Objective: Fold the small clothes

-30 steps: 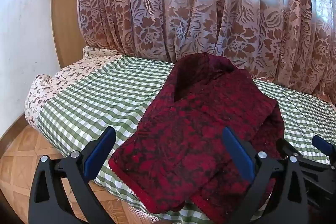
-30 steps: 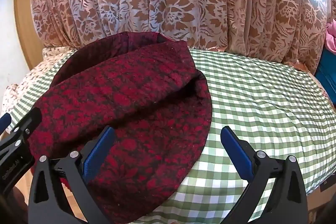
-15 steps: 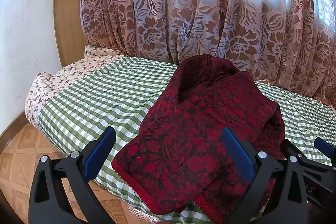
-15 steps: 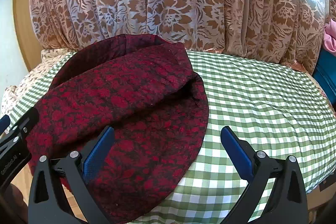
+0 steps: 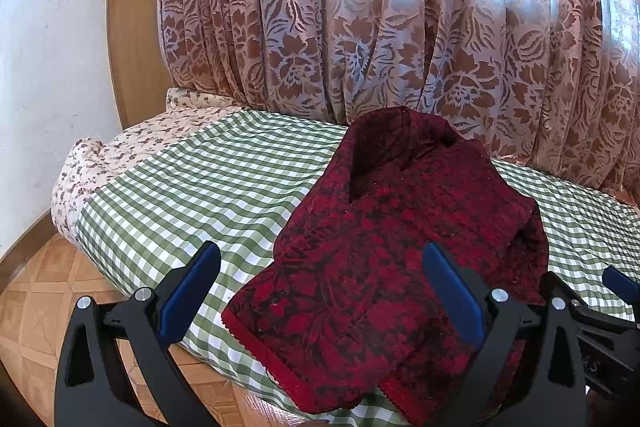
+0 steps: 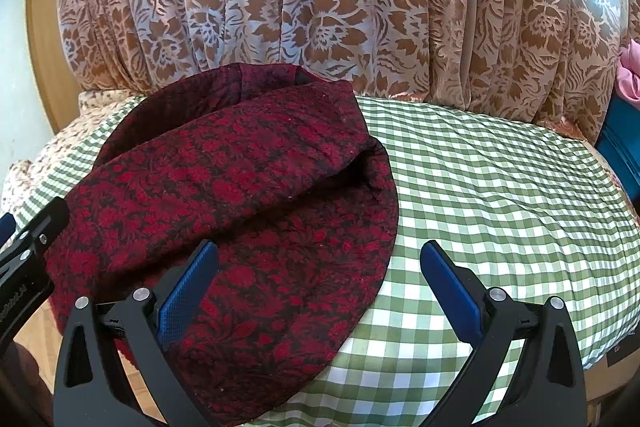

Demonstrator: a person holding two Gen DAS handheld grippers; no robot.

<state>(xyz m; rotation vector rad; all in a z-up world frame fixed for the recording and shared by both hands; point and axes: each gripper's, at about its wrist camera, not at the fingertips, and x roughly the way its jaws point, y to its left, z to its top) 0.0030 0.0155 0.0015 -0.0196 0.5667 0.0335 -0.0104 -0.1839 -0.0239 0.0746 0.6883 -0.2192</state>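
A dark red garment with a black floral pattern (image 5: 392,239) lies folded over on the green checked bed cover (image 5: 208,187); its near edge hangs over the bed's front edge. It also shows in the right wrist view (image 6: 240,195). My left gripper (image 5: 320,283) is open and empty, held above the garment's near left corner. My right gripper (image 6: 318,279) is open and empty, above the garment's right edge. The right gripper's fingers (image 5: 580,303) show at the lower right of the left wrist view, and the left gripper's fingers (image 6: 28,247) at the left edge of the right wrist view.
A brown floral curtain (image 5: 400,27) hangs behind the bed. A white wall (image 5: 48,87) and wooden door frame (image 5: 132,47) stand at the left. Parquet floor (image 5: 36,299) lies below the bed's front edge. A pink and a teal item (image 6: 624,115) sit at the far right.
Both grippers have drawn back and up a little from the garment. The garment has not moved, and both stay open.
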